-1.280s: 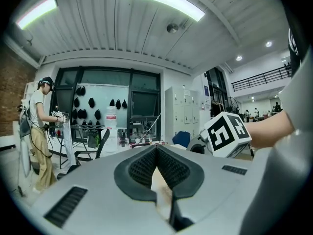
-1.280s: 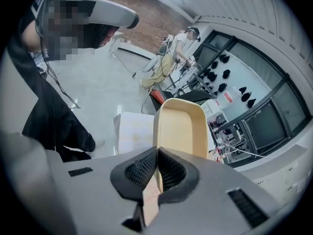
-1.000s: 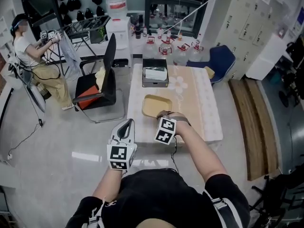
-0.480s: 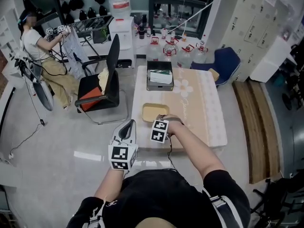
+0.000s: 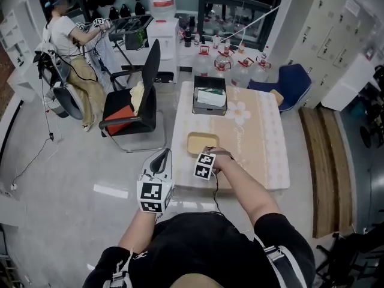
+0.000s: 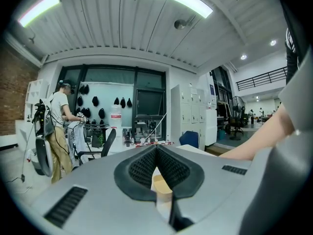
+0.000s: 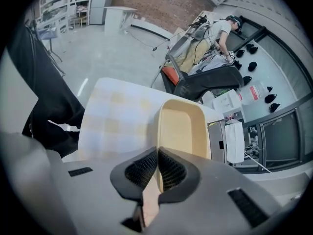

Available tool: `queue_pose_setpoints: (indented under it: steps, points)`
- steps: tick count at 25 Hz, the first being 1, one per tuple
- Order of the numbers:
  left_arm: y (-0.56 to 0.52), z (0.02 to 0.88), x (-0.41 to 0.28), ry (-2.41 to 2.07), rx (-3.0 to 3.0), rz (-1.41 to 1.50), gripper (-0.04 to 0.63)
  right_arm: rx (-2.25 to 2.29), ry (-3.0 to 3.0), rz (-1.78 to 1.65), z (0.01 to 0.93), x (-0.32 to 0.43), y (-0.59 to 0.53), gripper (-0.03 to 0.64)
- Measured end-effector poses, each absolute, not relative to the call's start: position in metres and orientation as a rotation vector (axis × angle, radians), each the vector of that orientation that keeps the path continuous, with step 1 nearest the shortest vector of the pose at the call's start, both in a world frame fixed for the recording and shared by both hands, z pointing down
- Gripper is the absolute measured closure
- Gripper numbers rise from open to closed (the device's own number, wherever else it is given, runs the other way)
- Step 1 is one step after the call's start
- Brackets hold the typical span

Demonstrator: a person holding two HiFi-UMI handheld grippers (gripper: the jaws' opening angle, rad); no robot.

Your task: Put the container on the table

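A shallow tan container (image 5: 202,143) lies low at the near left part of the table (image 5: 255,146); whether it rests on the cloth I cannot tell. My right gripper (image 5: 211,154) points steeply down and is shut on the container's near rim. In the right gripper view the rim runs between the pads (image 7: 157,153) and the container (image 7: 183,129) stretches away over the checked cloth (image 7: 115,114). My left gripper (image 5: 160,158) hangs off the table's near left corner, shut with nothing in it. In the left gripper view its tips (image 6: 156,149) meet, and the container (image 6: 162,185) shows beyond them.
A black box (image 5: 210,96) with a white item stands at the table's far end. A black office chair (image 5: 135,108) is left of the table. Water bottles (image 5: 227,62) and a blue chair (image 5: 292,80) stand behind it. A person (image 5: 67,44) works at the back left.
My right gripper has sunk toward the tabletop with the container in it. The left gripper has drifted a little near the table's corner.
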State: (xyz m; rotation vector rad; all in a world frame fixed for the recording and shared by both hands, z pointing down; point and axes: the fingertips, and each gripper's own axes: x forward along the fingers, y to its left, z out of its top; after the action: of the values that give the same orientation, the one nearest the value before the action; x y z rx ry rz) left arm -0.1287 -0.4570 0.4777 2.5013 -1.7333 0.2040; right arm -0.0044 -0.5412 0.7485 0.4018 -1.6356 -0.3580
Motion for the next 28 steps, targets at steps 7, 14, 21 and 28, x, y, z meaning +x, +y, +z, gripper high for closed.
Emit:
queue_pose_setpoints:
  steps: [7,14,21,28]
  points:
    - [-0.452,0.481,-0.135,-1.736,2.486,0.211,0.583,0.404,-1.623,-0.343,0.768,-0.004,-0.536,0.588]
    - [-0.444,0.48,-0.139,-1.725,2.484,0.221,0.583,0.463,-1.719,-0.205,0.761,-0.001,-0.524,0.504]
    - [-0.452,0.474,-0.135,-1.711,2.507,0.21,0.583,1.091,-2.192,-0.021,0.641,0.007,-0.553,0.502]
    - [-0.469,0.456,-0.114,-1.674,2.576,0.174,0.583,1.745,-2.587,0.035,0.478,0.05,-0.537,0.573]
